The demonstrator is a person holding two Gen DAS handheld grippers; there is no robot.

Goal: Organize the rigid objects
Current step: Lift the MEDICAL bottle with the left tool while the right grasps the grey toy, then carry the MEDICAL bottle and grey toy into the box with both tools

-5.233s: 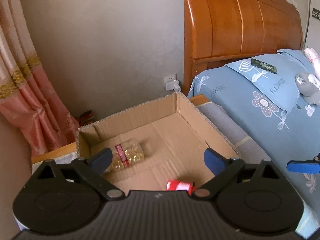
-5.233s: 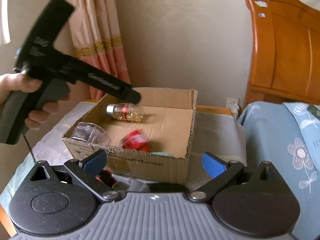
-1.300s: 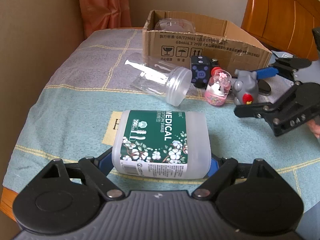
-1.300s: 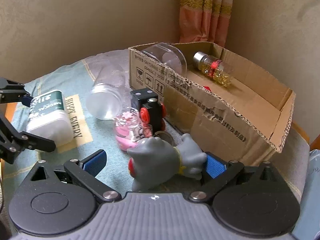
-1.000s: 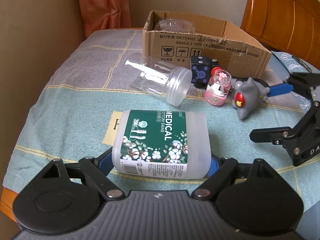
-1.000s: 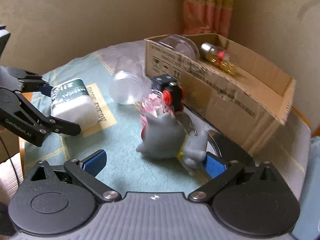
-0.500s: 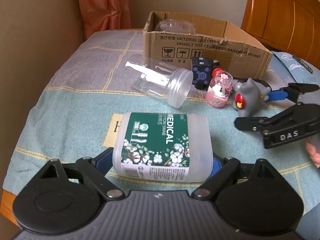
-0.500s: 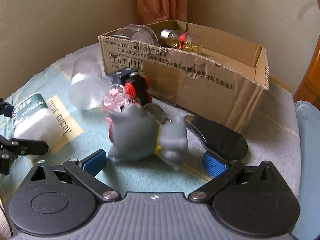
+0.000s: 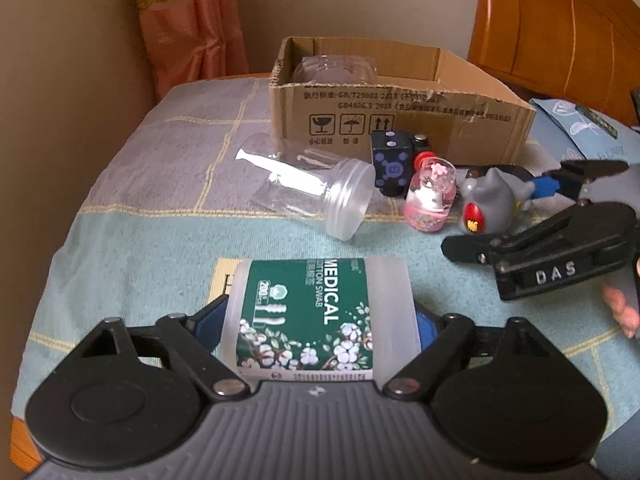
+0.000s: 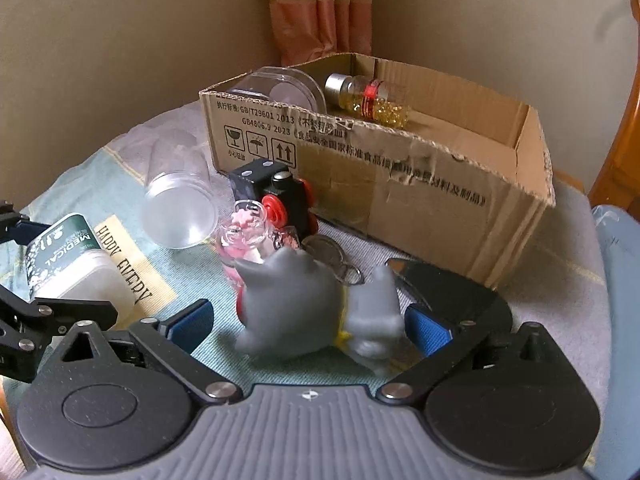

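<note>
item: white plastic medical swab tub with green label [image 9: 320, 312], on the teal cloth, pinched across its sides by the left gripper [image 9: 318, 320]; likely light, slick. grey rubbery cat figure [image 10: 316, 308] between the right gripper's [image 10: 308, 328] spread fingers, seemingly unclamped.

Teal-and-grey checked cloth-covered table [image 9: 120, 216]: brown cardboard box [image 9: 400, 120], clear plastic jar [image 9: 312, 188] on side, pink snow-globe trinket [image 9: 430, 196], black toy block [image 9: 390, 160].

Home bedroom, wooden headboard [image 9: 560, 28], pink curtain [image 9: 192, 20], floral bedding [image 9: 576, 124]
</note>
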